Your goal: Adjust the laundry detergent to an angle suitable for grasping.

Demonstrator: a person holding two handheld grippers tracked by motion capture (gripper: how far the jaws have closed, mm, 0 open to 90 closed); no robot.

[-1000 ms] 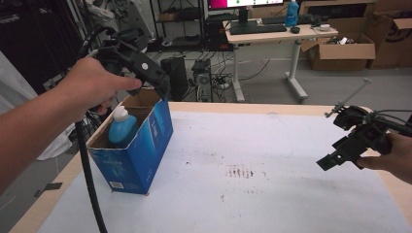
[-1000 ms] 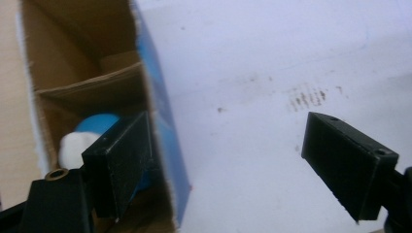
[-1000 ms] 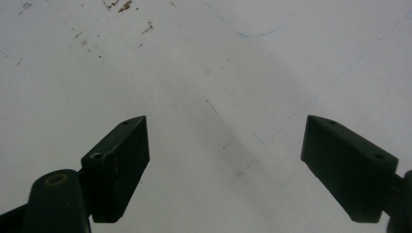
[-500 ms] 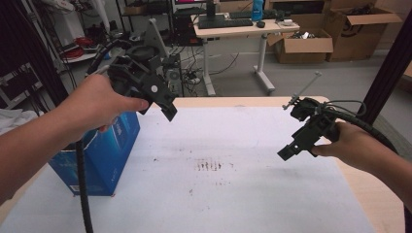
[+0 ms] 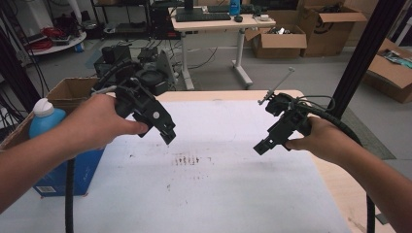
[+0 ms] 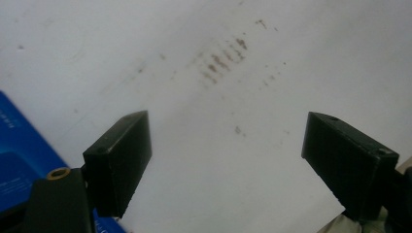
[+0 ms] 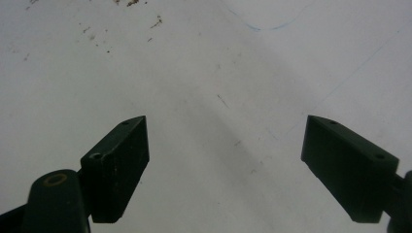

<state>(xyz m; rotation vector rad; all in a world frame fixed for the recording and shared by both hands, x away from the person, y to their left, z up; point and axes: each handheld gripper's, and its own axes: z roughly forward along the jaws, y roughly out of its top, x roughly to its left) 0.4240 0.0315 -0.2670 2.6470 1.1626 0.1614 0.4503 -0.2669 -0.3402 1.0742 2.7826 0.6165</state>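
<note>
We hold the left gripper (image 5: 167,133) and right gripper (image 5: 260,147) above the white counter (image 5: 218,194), both jaws wide, grasping nothing.

The left gripper (image 6: 228,160) hangs above the white table (image 6: 194,39) with its two black jaws spread wide, nothing between them. Brown stains (image 6: 221,60) mark the surface ahead. A blue box (image 6: 19,155) sits at the lower left edge.

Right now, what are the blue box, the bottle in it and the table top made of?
Blue box: likely printed cardboard; brown raw flaps show at its open top. Bottle: looks like glossy blue plastic with a white cap. Table top: matte white surface, maybe laminate or a sheet, stained with brown specks, over a wood-coloured edge.
</note>
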